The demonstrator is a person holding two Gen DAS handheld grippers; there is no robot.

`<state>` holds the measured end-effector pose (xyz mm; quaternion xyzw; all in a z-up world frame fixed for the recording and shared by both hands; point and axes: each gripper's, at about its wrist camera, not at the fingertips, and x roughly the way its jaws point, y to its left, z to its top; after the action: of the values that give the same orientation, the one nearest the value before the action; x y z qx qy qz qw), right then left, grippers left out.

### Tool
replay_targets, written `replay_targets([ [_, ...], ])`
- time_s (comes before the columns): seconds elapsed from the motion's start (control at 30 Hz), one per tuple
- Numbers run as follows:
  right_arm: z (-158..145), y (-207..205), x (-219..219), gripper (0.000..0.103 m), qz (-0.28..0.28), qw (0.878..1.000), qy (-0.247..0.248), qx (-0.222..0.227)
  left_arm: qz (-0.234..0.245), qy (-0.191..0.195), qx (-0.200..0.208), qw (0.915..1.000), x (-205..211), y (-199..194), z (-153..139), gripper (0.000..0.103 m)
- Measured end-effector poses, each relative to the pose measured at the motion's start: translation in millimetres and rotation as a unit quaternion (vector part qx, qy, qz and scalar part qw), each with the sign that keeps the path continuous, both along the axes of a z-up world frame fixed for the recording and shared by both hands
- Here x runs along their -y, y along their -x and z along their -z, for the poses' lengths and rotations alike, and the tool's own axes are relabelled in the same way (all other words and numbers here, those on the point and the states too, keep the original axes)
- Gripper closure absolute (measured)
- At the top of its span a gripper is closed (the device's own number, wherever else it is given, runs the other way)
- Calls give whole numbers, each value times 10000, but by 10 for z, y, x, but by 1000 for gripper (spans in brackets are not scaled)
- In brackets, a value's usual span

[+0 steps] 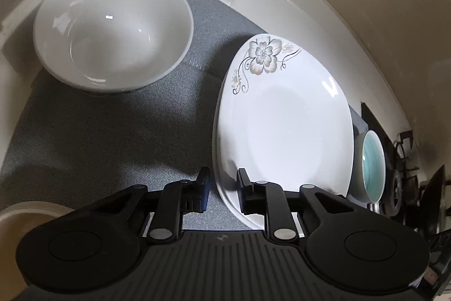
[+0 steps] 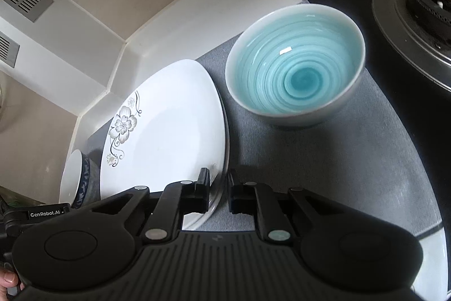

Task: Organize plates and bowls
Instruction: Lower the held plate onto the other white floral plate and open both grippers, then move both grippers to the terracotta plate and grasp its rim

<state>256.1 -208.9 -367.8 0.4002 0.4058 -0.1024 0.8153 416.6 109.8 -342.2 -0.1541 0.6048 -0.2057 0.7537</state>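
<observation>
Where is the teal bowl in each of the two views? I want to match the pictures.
Left wrist view: the teal bowl sits at the far right edge, mostly hidden behind the flower plate.
Right wrist view: it stands upper centre-right, on the grey mat, beside the stove.
Shared landmark: the flower plate, gripped by both tongs.
</observation>
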Motion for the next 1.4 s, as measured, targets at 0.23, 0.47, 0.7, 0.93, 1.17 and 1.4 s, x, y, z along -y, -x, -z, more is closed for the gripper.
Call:
replay_targets([
  [0.23,-129,90,-63,83,-305,9993,118,153,118,143,-107,9998,-48,13,-9,84],
  [0.47,-140,193,-131,77,-171,9998,122,-66,-139,383,-388,9984,-152,14,11,78],
  [0.7,-111,547,-478,52,-971,9950,72,-216,526,-8,354,9980,-110,453,-286,45],
  [0.93,-78,575,-1048,52,-2185,9735,569,-362,1077,-457,745,9903,-20,844,-335,44],
  [1.17,-74,622,-995,52,-2024,9764,656,-369,208,-660,492,9964,-70,474,-284,52],
  [1.4,-41,826,-844,54,-1700,9841,414,-314,280,-1003,443,9936,9,297,-197,57],
])
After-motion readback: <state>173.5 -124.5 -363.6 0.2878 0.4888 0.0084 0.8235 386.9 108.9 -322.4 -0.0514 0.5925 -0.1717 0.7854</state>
